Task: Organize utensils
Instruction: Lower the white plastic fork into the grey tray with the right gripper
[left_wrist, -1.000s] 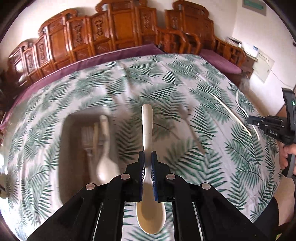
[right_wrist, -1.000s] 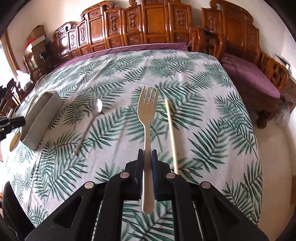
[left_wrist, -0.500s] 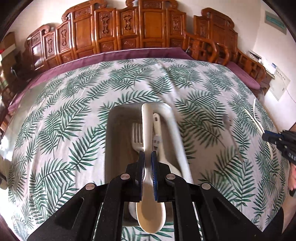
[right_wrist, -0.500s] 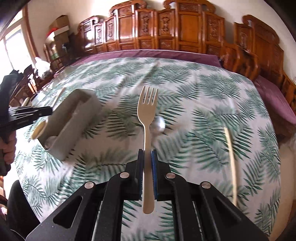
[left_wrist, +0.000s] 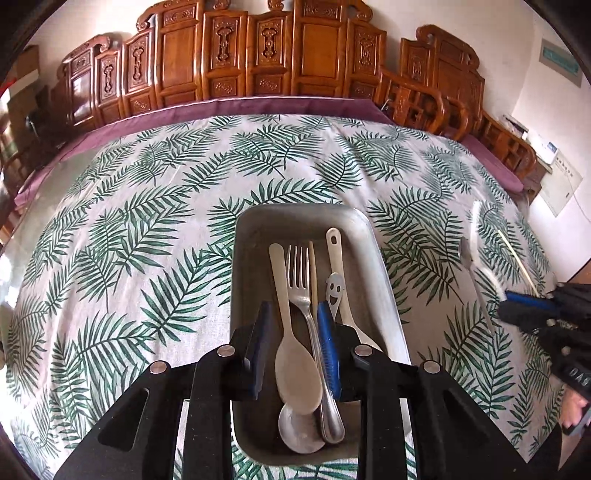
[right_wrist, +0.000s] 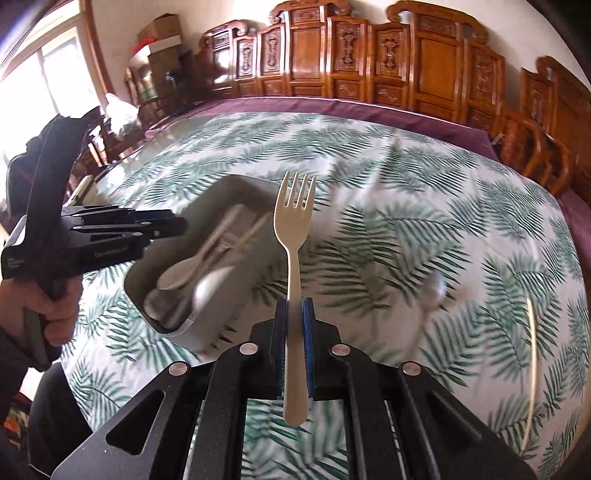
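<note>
- Now the left gripper (left_wrist: 297, 343) has just been opening over the tray (left_wrist: 373, 236); the beige spoon (left_wrist: 295, 354) lies loose between its jaws.
- The right gripper (right_wrist: 294, 332) grasps a beige fork (right_wrist: 294, 229).

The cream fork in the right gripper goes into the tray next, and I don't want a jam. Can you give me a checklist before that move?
1. Cream fork clamped in the right gripper: ok.
2. Cream spoon released into the tray: ok; the left gripper jaws have just been opening, pads clear of it.
3. Left gripper out of the tray's way: not ok, it hangs above it.
4. Room in the tray: cannot tell; several utensils, including a steel fork, already lie there.
5. Tray flat on the tablecloth: ok.
</note>
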